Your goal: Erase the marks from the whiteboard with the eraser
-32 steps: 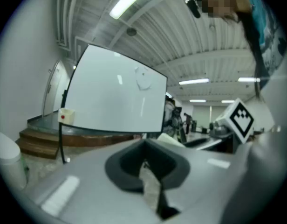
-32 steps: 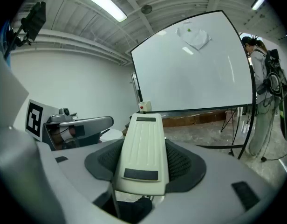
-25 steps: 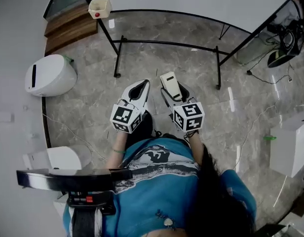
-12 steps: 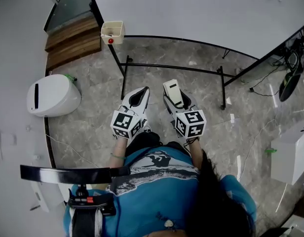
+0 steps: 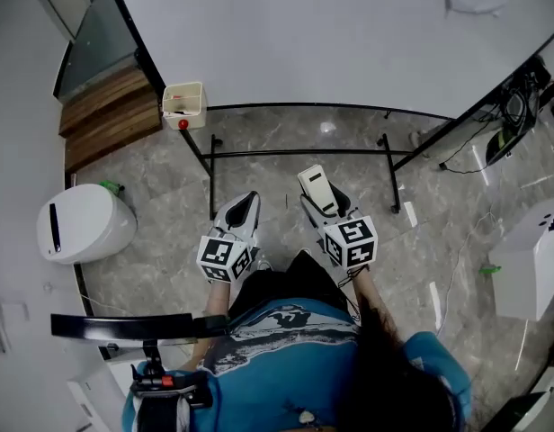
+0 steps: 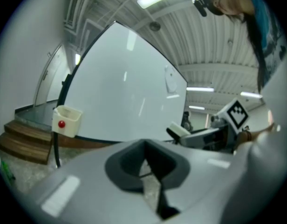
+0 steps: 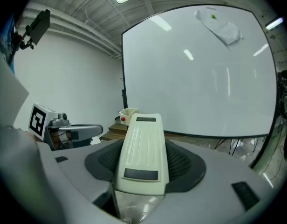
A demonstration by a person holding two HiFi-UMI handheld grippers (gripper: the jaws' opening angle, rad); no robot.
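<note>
The eraser (image 5: 317,187) is held in the right gripper (image 7: 144,164). Its fingers are clamped on the rear sides, and the front is left projecting toward the whiteboard (image 5: 304,34), well apart. The left gripper (image 6: 148,157) is carried beside it, fingers together on nothing. The eraser is judged light and stiff, with a smooth plastic shell that is likely slippery. A firm hold on both long sides is judged best, so that pressing does not twist it.

Blue printed shirt (image 5: 286,345); grey hand-held grippers (image 5: 246,202) (image 5: 320,196); checkered cubes (image 5: 225,257).
</note>
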